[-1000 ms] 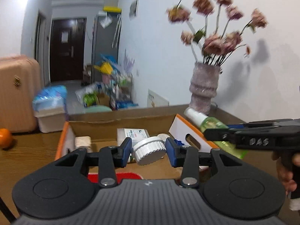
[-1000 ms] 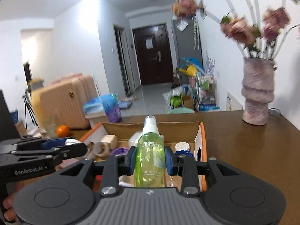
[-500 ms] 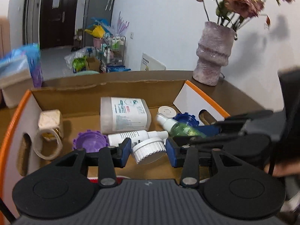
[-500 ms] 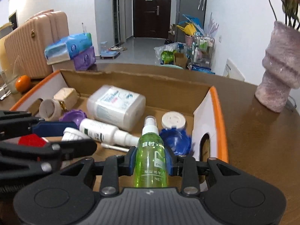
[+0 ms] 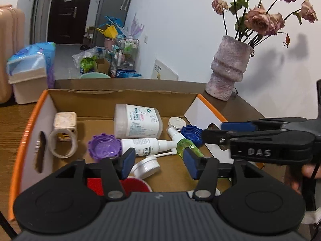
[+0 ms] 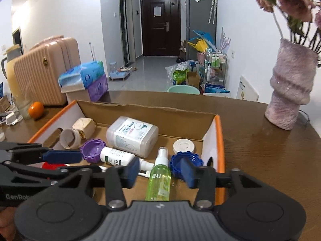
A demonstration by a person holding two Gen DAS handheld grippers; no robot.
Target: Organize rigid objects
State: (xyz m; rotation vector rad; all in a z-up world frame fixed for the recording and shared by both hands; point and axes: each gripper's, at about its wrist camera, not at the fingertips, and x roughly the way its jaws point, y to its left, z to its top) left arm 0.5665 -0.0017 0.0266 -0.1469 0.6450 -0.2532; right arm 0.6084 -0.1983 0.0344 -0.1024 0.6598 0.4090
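Both grippers hang over an open cardboard box [image 5: 26,134] with an orange rim [image 6: 220,140]. My left gripper [image 5: 158,165] has its jaws opening. A white ribbed cap [image 5: 146,165] lies tilted on the box floor between them, close to the left pad, gripped by neither. My right gripper [image 6: 160,172] also has its jaws opening. A green spray bottle [image 6: 159,180] lies between its pads with a gap on each side. In the left wrist view the bottle [image 5: 186,146] rests by the box's right wall under the right gripper's fingers [image 5: 216,135].
In the box lie a large white jar [image 6: 132,136], a white spray bottle [image 6: 117,157], a purple cap [image 6: 92,149], a blue cap [image 6: 176,161], a round white lid [image 6: 183,145] and a tape roll [image 5: 62,146]. A vase [image 6: 291,92] stands on the table at the right.
Both grippers came down and forward into the box. Their jaws opened, letting go of the white cap and the green spray bottle, which now rest on the box floor.
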